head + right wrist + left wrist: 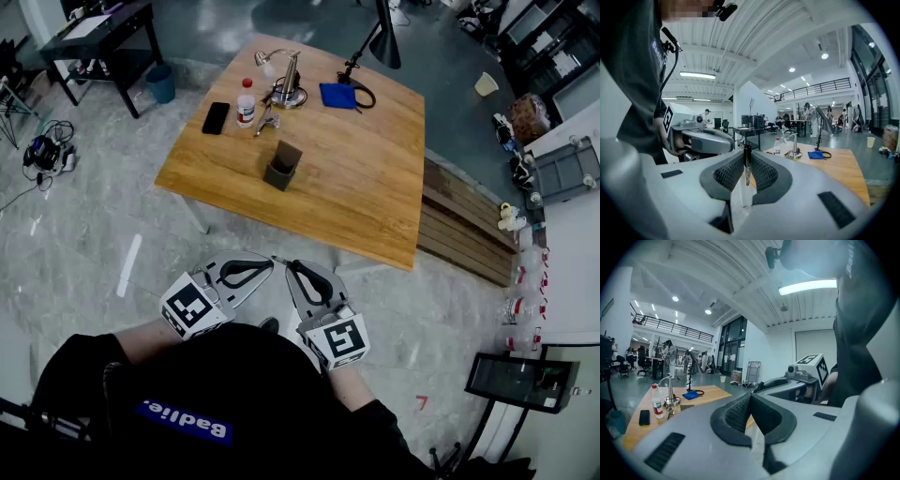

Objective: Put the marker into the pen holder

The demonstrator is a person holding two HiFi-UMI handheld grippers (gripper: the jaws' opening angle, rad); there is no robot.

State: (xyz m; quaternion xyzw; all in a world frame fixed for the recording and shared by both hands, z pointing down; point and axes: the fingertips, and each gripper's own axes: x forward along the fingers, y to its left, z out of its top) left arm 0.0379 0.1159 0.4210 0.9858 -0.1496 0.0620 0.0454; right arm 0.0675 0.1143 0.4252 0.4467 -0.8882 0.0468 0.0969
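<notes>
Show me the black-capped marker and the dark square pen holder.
black-capped marker [747,157], right gripper view, its black cap.
dark square pen holder [279,176], head view, front wall.

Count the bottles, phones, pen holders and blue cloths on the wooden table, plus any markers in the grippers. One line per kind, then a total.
Bottle: 1
Phone: 1
Pen holder: 1
Blue cloth: 1
Marker, held in the right gripper: 1
Total: 5
</notes>
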